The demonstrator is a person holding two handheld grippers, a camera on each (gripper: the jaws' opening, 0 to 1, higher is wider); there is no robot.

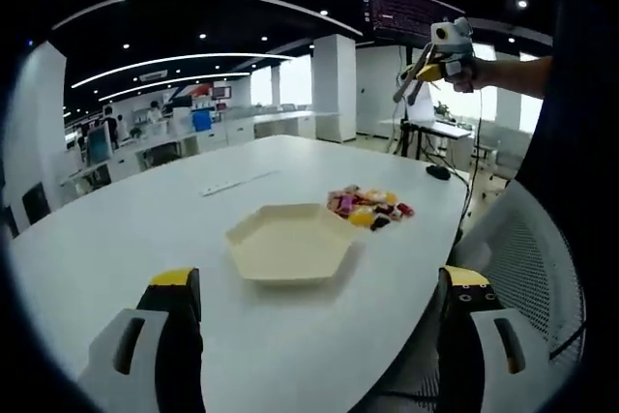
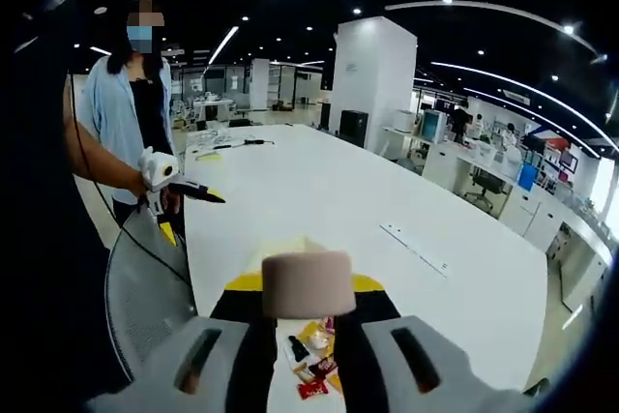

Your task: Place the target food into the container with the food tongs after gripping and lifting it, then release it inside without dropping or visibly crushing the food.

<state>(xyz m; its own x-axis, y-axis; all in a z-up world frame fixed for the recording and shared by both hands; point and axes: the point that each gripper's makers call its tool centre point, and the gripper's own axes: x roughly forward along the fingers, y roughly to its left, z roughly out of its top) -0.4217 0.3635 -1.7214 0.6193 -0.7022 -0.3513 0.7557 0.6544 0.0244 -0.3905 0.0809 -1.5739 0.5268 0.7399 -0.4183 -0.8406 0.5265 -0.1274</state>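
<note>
Here your left gripper [image 1: 319, 340] stands with its jaws wide apart over the white table [image 1: 145, 229], gripping nothing. Ahead of it lies the cream hexagonal tray [image 1: 290, 242], flat and with nothing in it. Just beside the tray's far right corner sits the pile of wrapped food pieces [image 1: 368, 208], touching the table and not the tray.

Your right gripper [image 2: 308, 287] is clenched on the food tongs [image 2: 308, 282], whose beige end fills the gap between the jaws. Their long axis runs along the jaws, pointing forward and down over the food pieces [image 2: 311, 360]. In the left gripper view, the same gripper [image 1: 440, 55] hangs high above the table.
</note>
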